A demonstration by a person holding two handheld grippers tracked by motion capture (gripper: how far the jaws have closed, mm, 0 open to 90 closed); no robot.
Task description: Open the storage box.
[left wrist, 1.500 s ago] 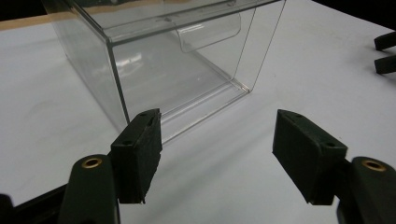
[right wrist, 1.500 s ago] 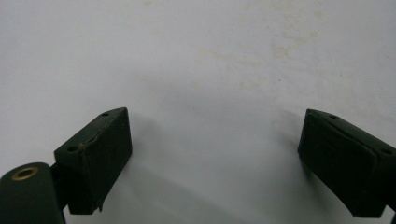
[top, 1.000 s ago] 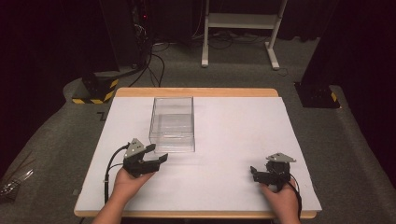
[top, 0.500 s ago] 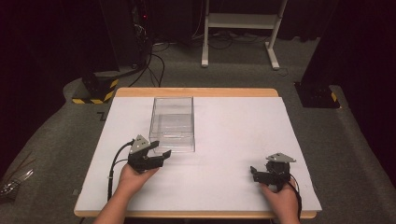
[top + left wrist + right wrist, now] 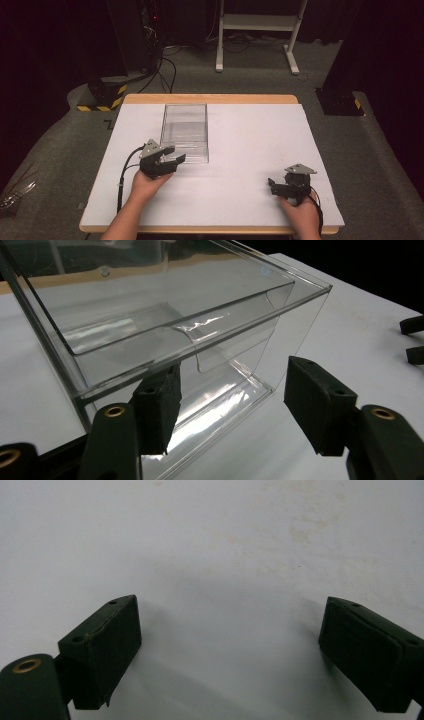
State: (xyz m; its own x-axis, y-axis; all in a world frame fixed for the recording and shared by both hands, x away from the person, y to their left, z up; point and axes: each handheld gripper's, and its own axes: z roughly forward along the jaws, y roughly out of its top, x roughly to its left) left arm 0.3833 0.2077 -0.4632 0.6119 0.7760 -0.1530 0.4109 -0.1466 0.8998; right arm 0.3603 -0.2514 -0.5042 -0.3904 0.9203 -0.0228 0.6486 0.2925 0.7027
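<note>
I have nothing gripped yet: my left hand-held gripper (image 5: 171,155) gapes at the clear box's (image 5: 184,131) near corner, my right hand-held gripper (image 5: 273,184) rests spread on the desk (image 5: 250,145).

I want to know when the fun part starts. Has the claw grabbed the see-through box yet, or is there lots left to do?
Not grabbed yet. Done: the left claw has reached the near end of the clear box. In hand: its jaws are open around the box's near corner, not squeezing. Left: closing on it and whatever follows. The box looks empty, and the right claw rests open on the white table, holding nothing.
</note>
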